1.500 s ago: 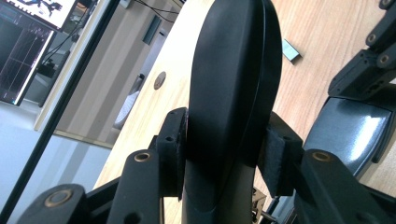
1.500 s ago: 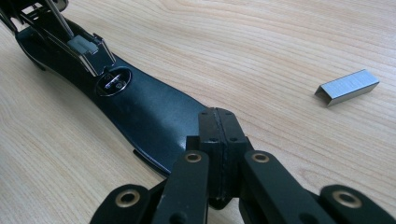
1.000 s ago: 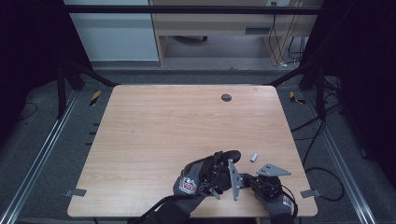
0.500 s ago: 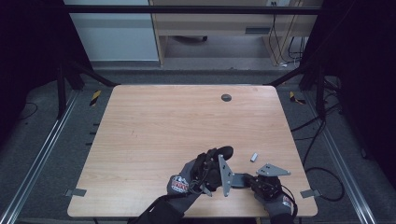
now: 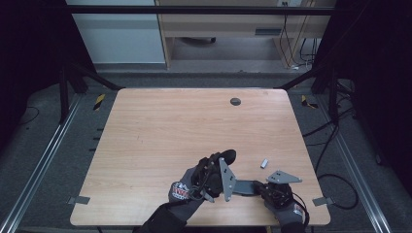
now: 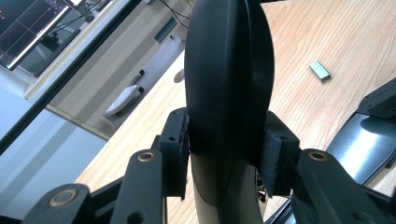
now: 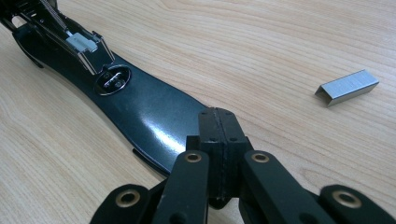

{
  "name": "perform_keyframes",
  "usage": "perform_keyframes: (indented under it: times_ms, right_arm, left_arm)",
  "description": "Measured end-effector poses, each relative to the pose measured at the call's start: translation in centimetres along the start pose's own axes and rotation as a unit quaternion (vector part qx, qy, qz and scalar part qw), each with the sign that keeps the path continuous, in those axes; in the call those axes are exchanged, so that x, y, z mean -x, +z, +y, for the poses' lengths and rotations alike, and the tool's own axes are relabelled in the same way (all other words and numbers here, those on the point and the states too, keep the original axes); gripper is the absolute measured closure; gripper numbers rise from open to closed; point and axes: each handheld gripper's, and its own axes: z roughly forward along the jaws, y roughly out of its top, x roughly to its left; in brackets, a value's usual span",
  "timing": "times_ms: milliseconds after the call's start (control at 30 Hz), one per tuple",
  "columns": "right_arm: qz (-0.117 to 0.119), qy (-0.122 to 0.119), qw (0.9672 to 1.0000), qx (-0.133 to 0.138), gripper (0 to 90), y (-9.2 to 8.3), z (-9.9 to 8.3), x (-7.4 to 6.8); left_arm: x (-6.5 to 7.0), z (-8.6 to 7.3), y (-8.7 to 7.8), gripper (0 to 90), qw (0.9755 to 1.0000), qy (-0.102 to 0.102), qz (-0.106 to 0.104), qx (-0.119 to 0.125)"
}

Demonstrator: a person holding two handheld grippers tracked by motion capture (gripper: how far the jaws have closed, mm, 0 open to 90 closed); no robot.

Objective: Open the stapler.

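The black metal stapler (image 7: 140, 107) lies hinged open at the near right of the wooden desk (image 5: 160, 131). The left gripper (image 6: 229, 149) clamps its raised top arm; the right gripper (image 7: 219, 135), jaws fully together, presses the base down. Keep that base pinned and the lid swung wide before fetching the silver staple strip (image 5: 264, 163) just beyond.

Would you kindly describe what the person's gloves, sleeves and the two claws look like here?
Both hands wear grey gloves with black fingers; the left glove carries a red and white logo on its back, and the right glove has a red-trimmed cuff. The left sleeve is dark. Each claw is matte black with brass-coloured pivot pins and square black pads: left claw, right claw. A grey three-cornered plate tops the right one.
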Motion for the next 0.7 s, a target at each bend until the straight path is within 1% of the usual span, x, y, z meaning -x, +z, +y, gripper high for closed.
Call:
perform_keyframes:
  times_ms: [67, 167, 200, 567, 700]
  right_arm:
    - [0.0, -0.003, 1.0, -0.001, 90.0, 0.0, 0.0, 0.0]
    - [0.001, 0.0, 1.0, -0.003, 90.0, -0.1, 0.0, -0.1]
    - [-0.002, -0.006, 1.0, -0.003, 90.0, 0.0, 0.0, -0.1]
    - [-0.004, -0.003, 1.0, -0.006, 90.0, 0.0, 0.1, -0.3]
    - [-0.007, -0.005, 0.9999, -0.006, 90.0, 0.0, 0.1, -0.3]
  left_arm:
    - [-0.2, -0.1, -0.1, 58.6, 1.0, -0.004, 0.001, 0.001]
    - [-0.3, -0.1, -0.2, 58.6, 1.0, -0.007, 0.001, 0.0]
    - [-0.5, -0.2, -0.3, 58.5, 1.0, -0.008, 0.002, -0.002]
    - [-1.5, -0.7, -0.9, 58.0, 0.9996, -0.029, 0.006, 0.001]
    - [-1.8, -0.9, -1.1, 57.9, 0.9994, -0.035, 0.009, 0.002]
